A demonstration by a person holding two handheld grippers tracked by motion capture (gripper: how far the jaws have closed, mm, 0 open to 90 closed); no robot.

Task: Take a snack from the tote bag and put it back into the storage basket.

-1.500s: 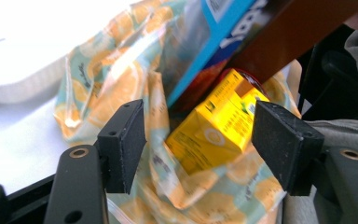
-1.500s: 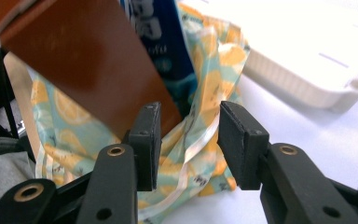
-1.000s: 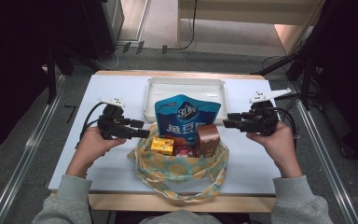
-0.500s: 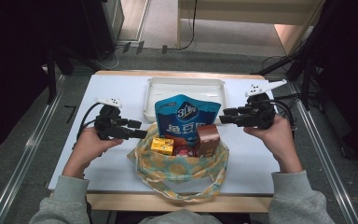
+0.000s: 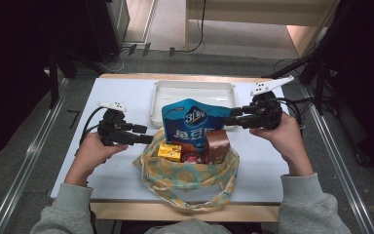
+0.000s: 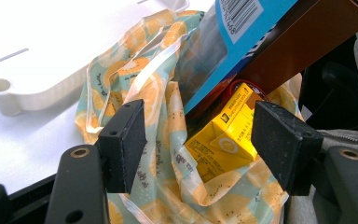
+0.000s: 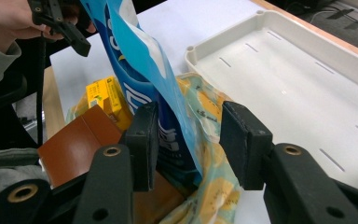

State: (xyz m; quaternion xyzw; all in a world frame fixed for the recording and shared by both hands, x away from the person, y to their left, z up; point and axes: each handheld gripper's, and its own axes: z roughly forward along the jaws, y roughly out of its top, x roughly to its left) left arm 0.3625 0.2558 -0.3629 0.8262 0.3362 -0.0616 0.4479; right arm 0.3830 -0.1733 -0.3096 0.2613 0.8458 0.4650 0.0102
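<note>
A cloth bag (image 5: pixel 187 170) printed with orange slices on pale green sits open at the near middle of the white table (image 5: pixel 126 97), its handles lying loose toward the near edge. Standing in it, a blue snack pouch (image 5: pixel 195 122) rises highest, at the far side of the bag. To the pouch's right is a brown carton (image 5: pixel 216 145); to its near left lies a yellow juice box (image 5: pixel 170 151), and a small red-lidded round thing (image 5: pixel 192 157) sits between the yellow box and the brown carton, too small to name.

The right gripper (image 5: pixel 233 117) reaches in from the right at the pouch's upper right edge. In the right gripper view its jaws stand spread, with the pouch's edge (image 7: pixel 168 93) between them; the left jaw is close against the pouch, the other jaw apart from it, so nothing is clamped. The left gripper (image 5: pixel 143 134) lies at the bag's left rim, held by the left hand (image 5: pixel 92 151). In the left gripper view its jaws are wide apart, framing the bag's fabric (image 6: pixel 168 140) and the yellow box (image 6: pixel 228 135) without pinching either.

Just beyond the bag, at the far middle of the table, lies an empty white tray (image 5: pixel 175 92). Grey sleeves (image 5: pixel 307 204) come in from the near edge.
</note>
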